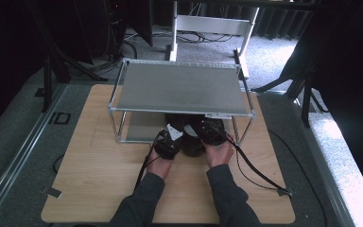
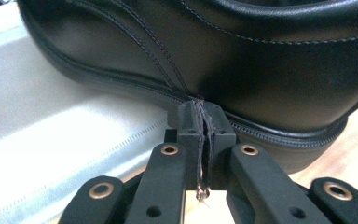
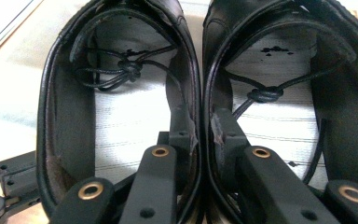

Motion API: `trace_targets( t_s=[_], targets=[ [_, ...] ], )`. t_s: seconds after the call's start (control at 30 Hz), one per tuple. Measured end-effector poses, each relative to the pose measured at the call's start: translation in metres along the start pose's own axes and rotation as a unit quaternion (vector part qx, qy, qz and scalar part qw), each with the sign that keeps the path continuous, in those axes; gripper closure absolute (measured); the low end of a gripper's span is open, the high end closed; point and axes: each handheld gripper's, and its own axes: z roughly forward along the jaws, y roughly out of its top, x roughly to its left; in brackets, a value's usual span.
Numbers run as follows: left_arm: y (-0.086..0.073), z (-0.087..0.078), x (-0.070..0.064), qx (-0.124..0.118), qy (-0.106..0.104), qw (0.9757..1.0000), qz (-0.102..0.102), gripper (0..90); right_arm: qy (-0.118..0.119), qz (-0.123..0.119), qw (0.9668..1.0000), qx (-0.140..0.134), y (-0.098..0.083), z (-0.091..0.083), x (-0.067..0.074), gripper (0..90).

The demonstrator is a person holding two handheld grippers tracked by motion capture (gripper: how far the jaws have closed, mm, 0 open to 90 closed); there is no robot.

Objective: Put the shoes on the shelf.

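Note:
Two black leather shoes [image 1: 193, 142] stand side by side at the front of a metal rack [image 1: 179, 87], heels toward me. My right gripper [image 3: 200, 126] reaches down between them, one jaw inside the left shoe [image 3: 56, 93] and one inside the right shoe [image 3: 335, 93], shut on their two adjoining inner walls. Knotted laces [image 3: 129, 67] lie inside each shoe. My left gripper [image 2: 200, 109] is shut with nothing between its pads, and its tips rest against the outer side of a shoe [image 2: 261, 60] just above the sole. In the high view the left gripper [image 1: 169, 142] and right gripper [image 1: 210, 130] flank the pair.
The rack's top shelf overhangs the shoes' toes, and its thin corner posts [image 1: 121, 125] stand at either side. A lower grey shelf [image 2: 51, 130] lies under the shoes' front part. The wooden table [image 1: 99, 165] extends in front, with cables [image 1: 255, 170] trailing right.

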Motion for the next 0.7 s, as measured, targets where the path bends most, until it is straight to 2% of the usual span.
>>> trace_targets(
  t_s=[0.27, 0.43, 0.7],
  targets=[
    [0.005, 0.015, 0.001, 0.0, 0.025, 0.9996, 0.008, 89.4, -0.022, 0.019, 0.9994, -0.017, -0.002, 0.009, 0.002, 80.5],
    [0.006, 0.023, -0.001, -0.007, 0.034, 0.9993, 0.011, 89.6, -0.041, 0.018, 0.9986, -0.028, -0.003, 0.012, 0.004, 80.4],
    [0.007, 0.033, 0.0, -0.01, 0.053, 0.9983, 0.022, 89.9, -0.059, 0.027, 0.9966, -0.051, -0.007, 0.019, 0.007, 80.4]
  ],
)
